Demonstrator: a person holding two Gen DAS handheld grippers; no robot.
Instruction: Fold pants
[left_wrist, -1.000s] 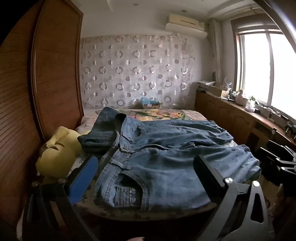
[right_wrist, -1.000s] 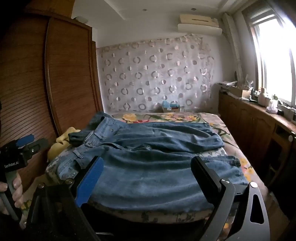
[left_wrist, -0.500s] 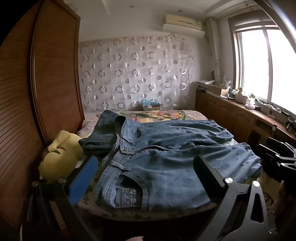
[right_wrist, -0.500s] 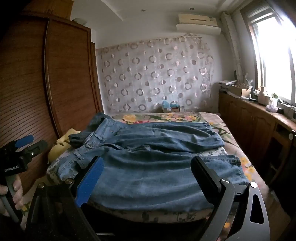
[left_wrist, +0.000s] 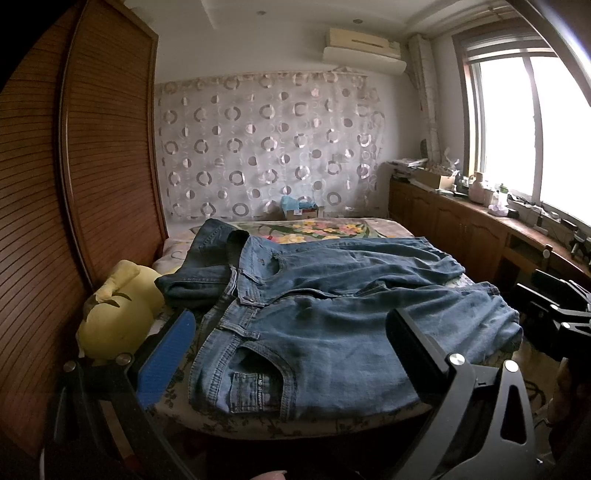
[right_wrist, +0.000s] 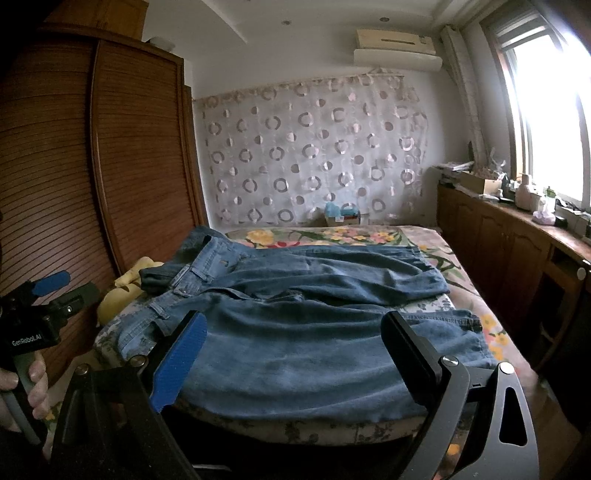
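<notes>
The jeans (left_wrist: 332, 321) lie spread across the bed (left_wrist: 258, 424), waist toward the wardrobe side and both legs running toward the window side, so each end faces one claw. The left claw (left_wrist: 291, 354) hangs short of the near edge by the waistband and front pocket, jaws wide apart and holding nothing. The right claw (right_wrist: 295, 350) hovers wide open and empty before the near leg. Nothing is folded yet; a toy (left_wrist: 118, 317) sits beside the waist.

Jeans (left_wrist: 332, 325) spread flat on bed (left_wrist: 295, 424); left gripper (left_wrist: 288, 347) jaws wide apart.
</notes>
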